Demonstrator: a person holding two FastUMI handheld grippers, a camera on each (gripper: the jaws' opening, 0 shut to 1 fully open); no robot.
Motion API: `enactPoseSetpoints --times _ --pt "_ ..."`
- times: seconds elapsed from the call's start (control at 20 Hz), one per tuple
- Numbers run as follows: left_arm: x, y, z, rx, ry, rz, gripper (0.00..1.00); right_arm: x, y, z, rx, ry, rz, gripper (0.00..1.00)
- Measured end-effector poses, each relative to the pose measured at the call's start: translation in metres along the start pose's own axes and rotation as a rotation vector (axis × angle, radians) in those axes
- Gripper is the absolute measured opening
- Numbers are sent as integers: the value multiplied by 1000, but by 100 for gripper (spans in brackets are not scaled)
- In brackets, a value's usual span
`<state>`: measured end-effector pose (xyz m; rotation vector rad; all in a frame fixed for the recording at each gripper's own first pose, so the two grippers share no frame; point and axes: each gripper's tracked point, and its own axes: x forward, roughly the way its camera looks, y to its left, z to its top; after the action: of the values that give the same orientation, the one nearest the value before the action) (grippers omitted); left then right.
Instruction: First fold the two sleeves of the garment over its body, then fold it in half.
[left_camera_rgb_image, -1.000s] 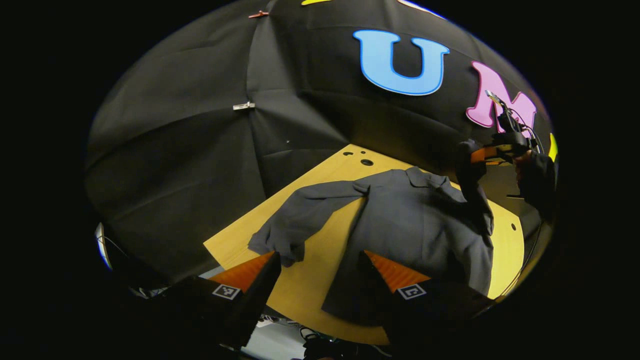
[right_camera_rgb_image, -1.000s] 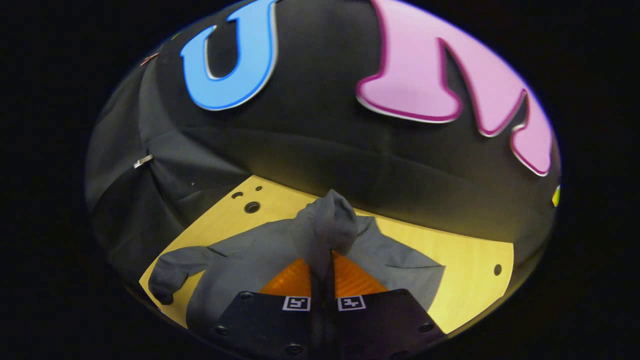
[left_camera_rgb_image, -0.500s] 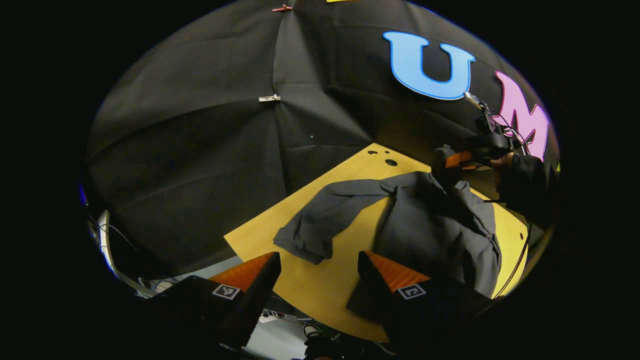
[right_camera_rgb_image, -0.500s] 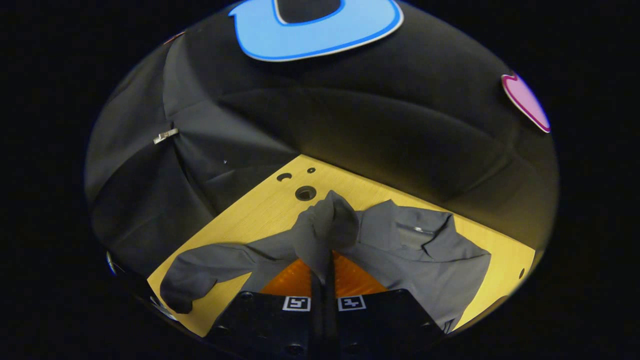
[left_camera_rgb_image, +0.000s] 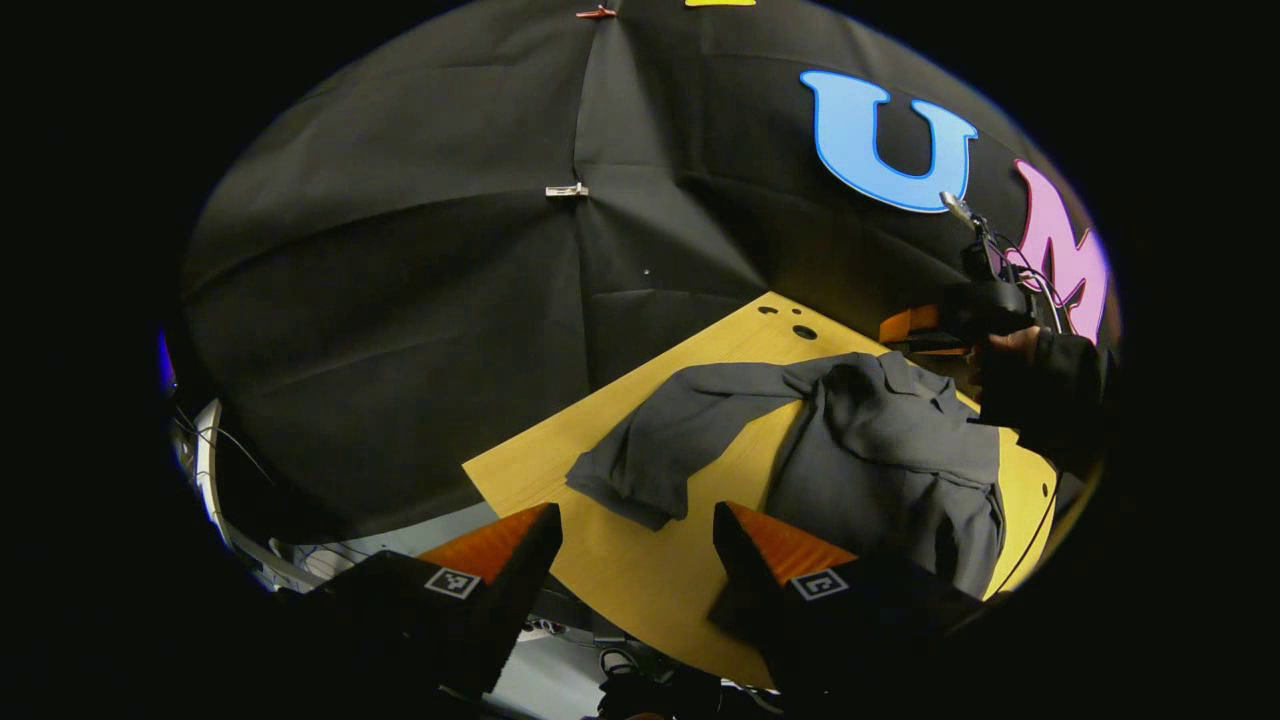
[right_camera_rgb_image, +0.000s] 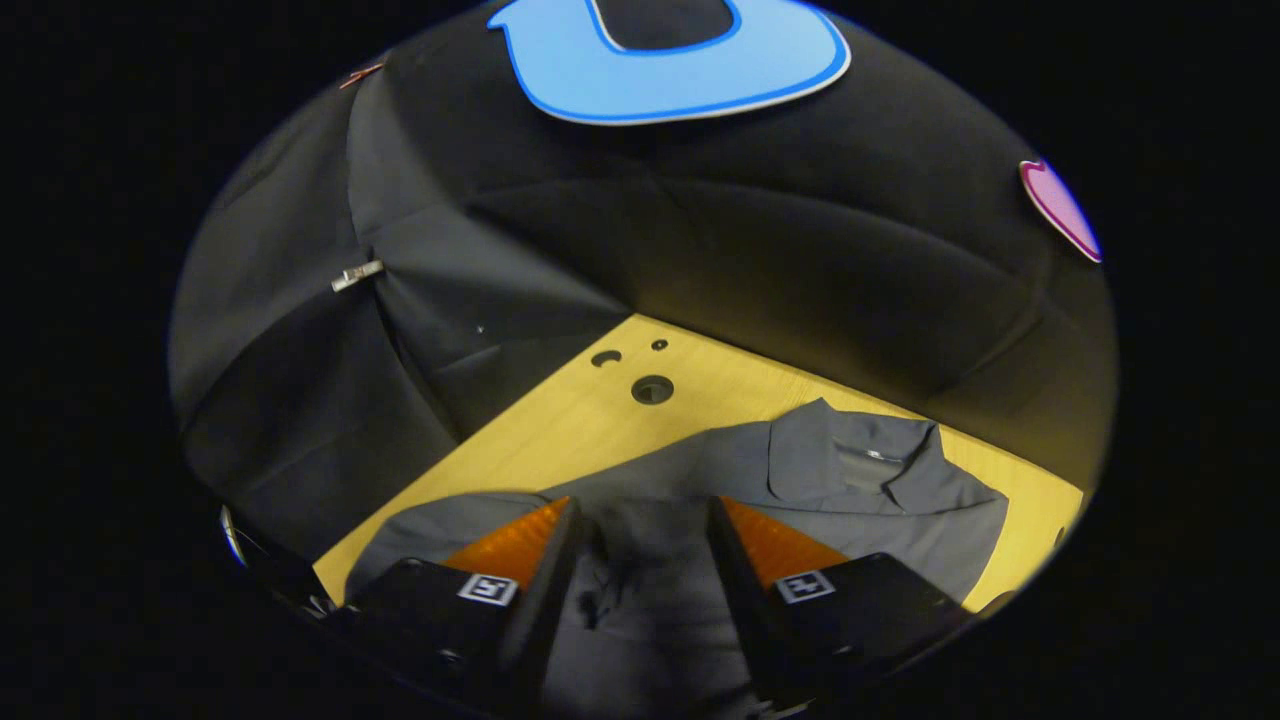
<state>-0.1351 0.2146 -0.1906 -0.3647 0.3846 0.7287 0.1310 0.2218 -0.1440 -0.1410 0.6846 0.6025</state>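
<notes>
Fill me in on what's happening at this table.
A person with tongs in each hand is folding a dark grey garment on a yellow wooden table. The right tongs are open above the garment's body, with one sleeve lying folded across it. The other sleeve is spread out sideways on the table, not yet folded. The left tongs are open too, hovering near the table's front edge with that sleeve's cuff just beyond them. The fold in half is not yet done.

The right tool (right_camera_rgb_image: 640, 545), clamped on the right sleeve (left_camera_rgb_image: 900, 400) of the dark grey fabric jacket (right_camera_rgb_image: 860, 480) a second ago, has spread its fingers and let go. That sleeve, then lifted, now lies folded over the jacket's body near the far edge of the yellow wooden tabletop (left_camera_rgb_image: 640, 580).
</notes>
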Motion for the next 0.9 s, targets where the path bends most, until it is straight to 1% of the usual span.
enactPoseSetpoints --times 0.05,0.1,0.15,0.2,0.25,0.3,0.35,0.4,0.45,0.55,0.6,0.65,0.7,0.75,0.9 --pt "4 1 2 7 -11 2 96 -12 -2 4 18 -18 -10 82" --pt "9 4 4 9 -18 10 96 -27 -2 7 32 -35 -6 100" --pt "15 7 5 6 -24 19 96 -43 -7 10 31 -48 -18 100" --pt "22 11 8 -2 -27 29 96 -60 -17 11 15 -60 -40 96" --pt "28 15 9 -11 -30 39 96 -76 -29 11 -7 -73 -68 100" --pt "37 21 9 -19 -26 55 96 -93 -40 9 -26 -81 -97 100" --pt "45 27 6 -28 -19 69 92 -107 -50 2 -27 -85 -130 100" --pt "52 30 4 -40 -9 74 96 -123 -55 -4 -12 -91 -144 95" --pt "60 31 3 -50 -4 77 96 -136 -55 -9 5 -97 -149 100" --pt "79 36 -2 -62 15 92 96 -167 -73 -25 31 -103 -188 99" --pt "89 36 -4 -69 31 91 92 -178 -78 -33 48 -93 -199 99" --pt "99 37 -7 -72 49 87 96 -192 -80 -45 85 -71 -203 99" --pt "108 38 -9 -69 64 90 92 -206 -81 -52 120 -59 -201 99" --pt "119 40 -10 -60 69 97 96 -220 -86 -56 145 -65 -211 99" --pt "149 39 -24 -4 110 110 96 -261 -102 -70 157 -79 -272 99"
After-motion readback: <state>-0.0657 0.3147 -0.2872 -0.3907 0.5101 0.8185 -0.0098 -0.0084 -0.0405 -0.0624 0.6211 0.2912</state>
